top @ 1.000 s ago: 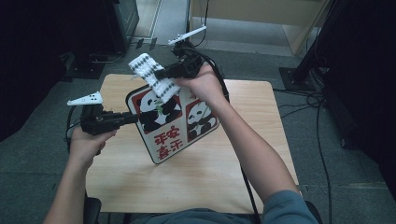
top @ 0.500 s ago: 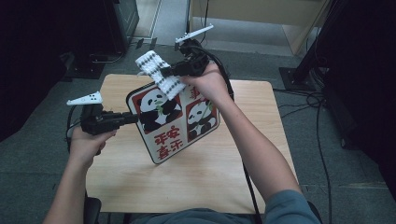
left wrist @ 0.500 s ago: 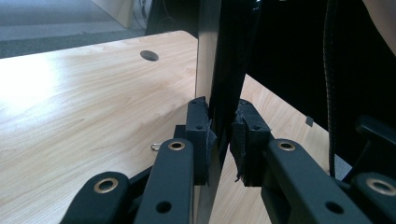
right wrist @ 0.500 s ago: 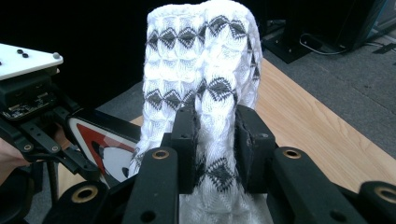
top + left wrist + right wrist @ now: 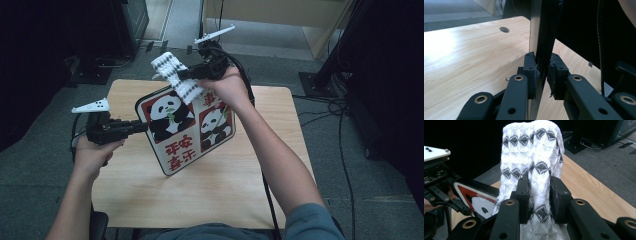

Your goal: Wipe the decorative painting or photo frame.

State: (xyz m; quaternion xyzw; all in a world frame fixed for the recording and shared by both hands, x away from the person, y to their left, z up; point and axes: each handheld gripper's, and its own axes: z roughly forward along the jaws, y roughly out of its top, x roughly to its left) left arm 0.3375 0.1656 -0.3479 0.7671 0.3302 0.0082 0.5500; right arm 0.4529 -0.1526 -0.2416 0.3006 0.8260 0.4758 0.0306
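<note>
Panda board [image 5: 187, 127], tilted above the surface [image 5: 240, 190], was clamped at its edge by the left hand-held gripper [image 5: 142, 126]; the right hand-held gripper [image 5: 186, 76] pinched a patterned cloth [image 5: 175, 75] over its top. Wiping appeared underway; next, cloth-to-board contact.

A light wooden table [image 5: 280, 165] stands on grey carpet [image 5: 370, 200], with dark equipment around it.

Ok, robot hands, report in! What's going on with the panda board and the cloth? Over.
Left gripper shut on panda board edge, board tilted up off table. Right gripper shut on white patterned cloth, cloth at board's top. Nothing in the way.
</note>
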